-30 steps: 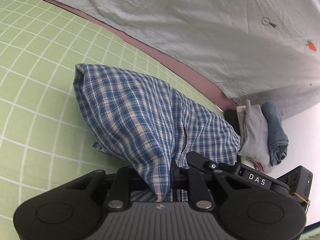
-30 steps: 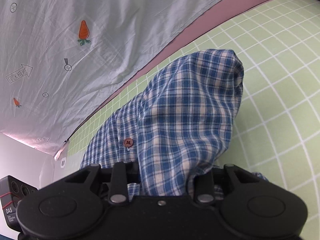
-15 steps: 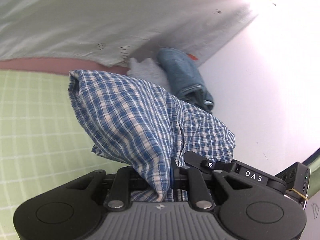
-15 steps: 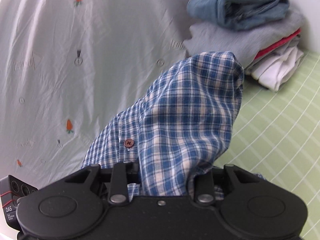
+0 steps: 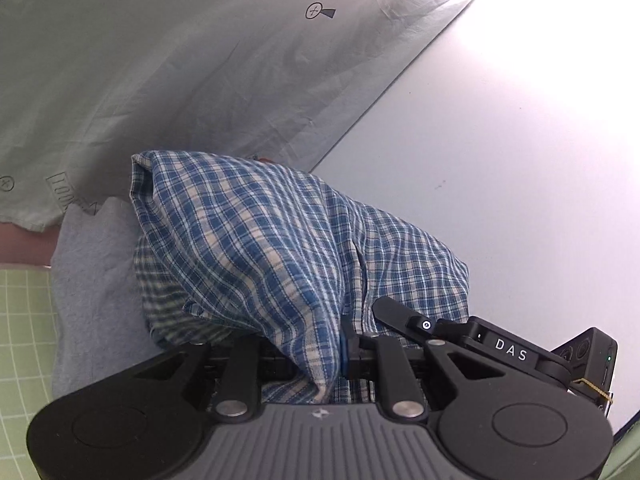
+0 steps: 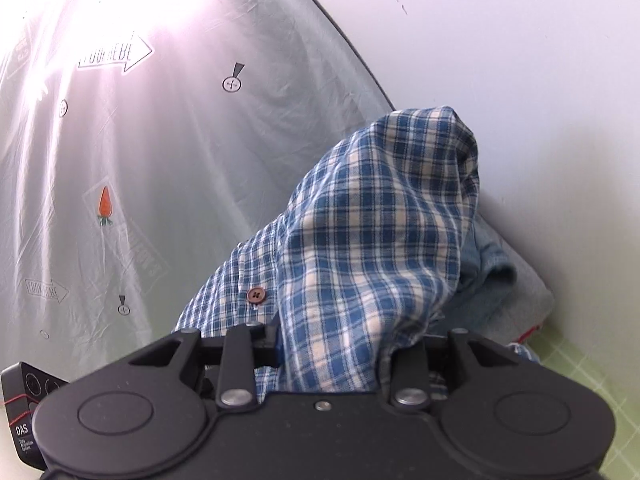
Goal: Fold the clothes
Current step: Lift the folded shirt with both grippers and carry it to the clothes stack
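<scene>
The blue-and-white checked cotton shirt (image 5: 256,248) (image 6: 372,248) is bunched up between both tools, above a folded grey garment (image 5: 96,280) and folded blue denim (image 6: 486,264). The left tool (image 5: 344,344) and right tool (image 6: 332,344) are each clamped on its fabric. Behind hangs a pale sheet with carrot prints (image 6: 160,160) beside a white wall (image 5: 500,160).

Carried off the green grid mat (image 5: 20,320), the plaid shirt (image 5: 256,248) now hangs right over the stack of folded clothes: a second ago the grey garment (image 5: 96,280) and blue denim (image 6: 490,264) lay well off to one side, now both sit just beneath it, while the patterned sheet (image 6: 160,160) and white wall (image 5: 500,140) have replaced the mat as backdrop
</scene>
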A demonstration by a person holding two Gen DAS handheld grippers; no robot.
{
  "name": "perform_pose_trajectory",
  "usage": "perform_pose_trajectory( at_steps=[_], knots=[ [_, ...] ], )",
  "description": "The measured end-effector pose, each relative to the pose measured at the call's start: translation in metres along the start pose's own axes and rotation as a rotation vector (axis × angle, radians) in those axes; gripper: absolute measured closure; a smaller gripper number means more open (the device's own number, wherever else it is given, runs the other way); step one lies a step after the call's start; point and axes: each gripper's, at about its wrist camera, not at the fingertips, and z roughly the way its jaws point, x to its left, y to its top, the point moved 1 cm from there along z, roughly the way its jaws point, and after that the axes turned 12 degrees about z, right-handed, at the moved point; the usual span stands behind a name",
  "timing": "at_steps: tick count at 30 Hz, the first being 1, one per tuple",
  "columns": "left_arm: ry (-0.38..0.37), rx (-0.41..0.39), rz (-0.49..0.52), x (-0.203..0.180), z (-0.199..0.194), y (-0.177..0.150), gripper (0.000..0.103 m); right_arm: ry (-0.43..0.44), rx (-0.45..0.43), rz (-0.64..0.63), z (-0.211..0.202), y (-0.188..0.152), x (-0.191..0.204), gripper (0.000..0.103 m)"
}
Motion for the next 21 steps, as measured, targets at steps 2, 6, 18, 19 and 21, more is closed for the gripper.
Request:
perform_pose_trajectory(
  at_steps=[2,6,18,19,21],
  knots=[
    [0.007,-0.020,0.008,0.005,0.019,0.022,0.083,0.021,-0.009,-0.016,0.014,0.026,-0.001,0.068],
    [0.070,-0.057,0.067,0.018,0.045,0.058,0.082,0.077,-0.025,-0.044,0.048,0.068,-0.004,0.068],
    [0.301,-0.034,0.006,0.106,0.096,0.058,0.052,-0.202,-0.182,-0.401,0.134,0.063,-0.013,0.016],
    [0.312,-0.035,0.019,0.105,0.098,0.058,0.052,-0.237,-0.227,-0.452,0.126,0.058,-0.011,0.016],
    [0.344,-0.031,0.047,0.101,0.100,0.060,0.044,-0.262,-0.265,-0.516,0.122,0.053,-0.008,0.015]
  ],
)
